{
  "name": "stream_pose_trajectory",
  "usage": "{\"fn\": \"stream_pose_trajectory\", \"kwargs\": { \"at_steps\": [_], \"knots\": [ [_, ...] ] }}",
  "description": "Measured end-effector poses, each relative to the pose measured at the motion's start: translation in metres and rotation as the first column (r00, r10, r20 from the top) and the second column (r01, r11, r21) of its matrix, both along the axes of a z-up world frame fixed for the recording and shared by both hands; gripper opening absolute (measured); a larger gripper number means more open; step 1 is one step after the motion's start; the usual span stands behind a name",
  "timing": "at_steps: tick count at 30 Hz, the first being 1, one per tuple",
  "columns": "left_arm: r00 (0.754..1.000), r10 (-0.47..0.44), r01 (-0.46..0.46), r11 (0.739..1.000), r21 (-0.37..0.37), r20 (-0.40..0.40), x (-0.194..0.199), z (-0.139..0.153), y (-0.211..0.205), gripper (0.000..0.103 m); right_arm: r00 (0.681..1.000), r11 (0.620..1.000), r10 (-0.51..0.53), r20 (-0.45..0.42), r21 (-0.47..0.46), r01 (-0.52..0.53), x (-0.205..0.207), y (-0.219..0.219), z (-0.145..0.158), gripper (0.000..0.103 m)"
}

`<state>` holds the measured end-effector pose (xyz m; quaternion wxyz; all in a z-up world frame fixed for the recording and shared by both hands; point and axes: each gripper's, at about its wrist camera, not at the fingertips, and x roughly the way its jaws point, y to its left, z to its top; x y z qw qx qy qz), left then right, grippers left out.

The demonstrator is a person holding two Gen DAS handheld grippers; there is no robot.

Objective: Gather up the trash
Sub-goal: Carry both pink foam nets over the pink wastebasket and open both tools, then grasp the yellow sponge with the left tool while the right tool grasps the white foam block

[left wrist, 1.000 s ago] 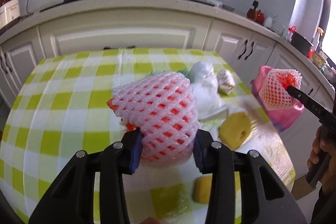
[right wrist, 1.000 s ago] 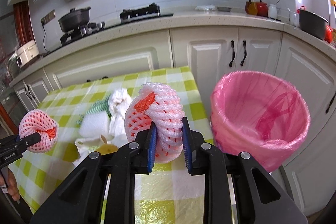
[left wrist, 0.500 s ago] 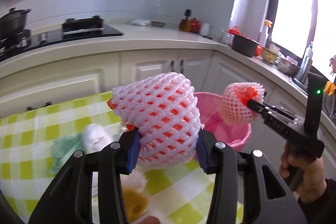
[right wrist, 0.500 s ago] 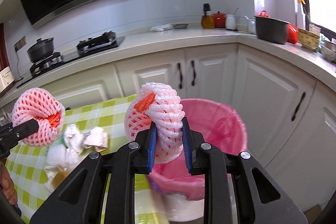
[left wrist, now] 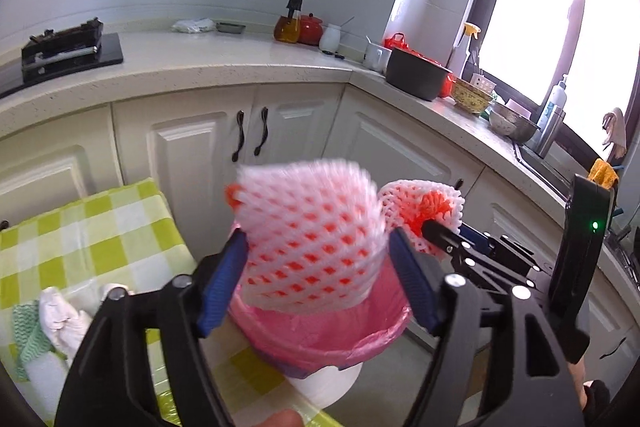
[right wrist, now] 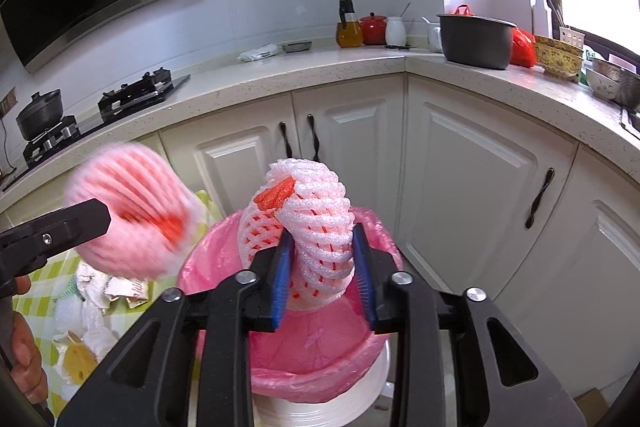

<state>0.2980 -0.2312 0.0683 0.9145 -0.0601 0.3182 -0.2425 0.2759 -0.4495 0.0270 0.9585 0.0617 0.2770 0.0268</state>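
Note:
My left gripper (left wrist: pixel 318 279) is shut on a pink foam fruit net (left wrist: pixel 308 239) and holds it above the near rim of the pink-lined trash bin (left wrist: pixel 328 335). My right gripper (right wrist: pixel 322 277) is shut on a second pink foam fruit net (right wrist: pixel 308 227) and holds it over the bin's opening (right wrist: pixel 320 347). Each net also shows in the other view: the left one blurred at the left of the right wrist view (right wrist: pixel 132 223), the right one beside mine in the left wrist view (left wrist: pixel 424 207).
The green-checked table (left wrist: pixel 92 235) is left of the bin, with crumpled tissues (left wrist: pixel 64 319), a green cloth (left wrist: pixel 28 339) and yellow peel pieces (right wrist: pixel 78 363) on it. White cabinets (right wrist: pixel 460 179) and a cluttered counter (right wrist: pixel 480 63) stand close behind the bin.
Both grippers have swung right from over the table to the bin, each still holding its net. The left net is blurred with motion.

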Motion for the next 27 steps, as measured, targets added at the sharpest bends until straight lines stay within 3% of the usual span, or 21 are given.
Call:
{"fn": "stream_pose_trajectory", "kwargs": {
  "at_steps": [2, 10, 13, 18, 27],
  "knots": [
    [1.0, 0.001, -0.001, 1.0, 0.0, -0.009, 0.003, -0.003, -0.001, 0.08, 1.0, 1.0, -0.009, 0.001, -0.003, 0.009, -0.001, -0.003, -0.002, 0.057],
    [0.999, 0.053, -0.053, 0.999, -0.005, -0.001, -0.009, -0.001, 0.028, 0.082, 1.0, 1.0, -0.009, -0.008, 0.009, 0.009, -0.007, -0.008, -0.011, 0.061],
    [0.995, 0.098, -0.098, 0.995, 0.005, 0.028, -0.024, 0.006, 0.052, 0.085, 1.0, 1.0, 0.0, 0.017, 0.007, 0.0, -0.021, 0.0, -0.009, 0.078],
    [0.978, 0.187, -0.191, 0.981, 0.037, 0.093, -0.059, 0.017, 0.103, 0.092, 0.999, 0.999, 0.038, 0.039, -0.006, -0.037, -0.046, 0.025, -0.008, 0.081],
    [0.93, 0.323, -0.349, 0.927, 0.139, 0.176, -0.133, 0.012, 0.183, 0.098, 0.979, 0.981, 0.189, 0.075, 0.015, -0.191, -0.095, 0.093, -0.019, 0.085]
  ]
}}
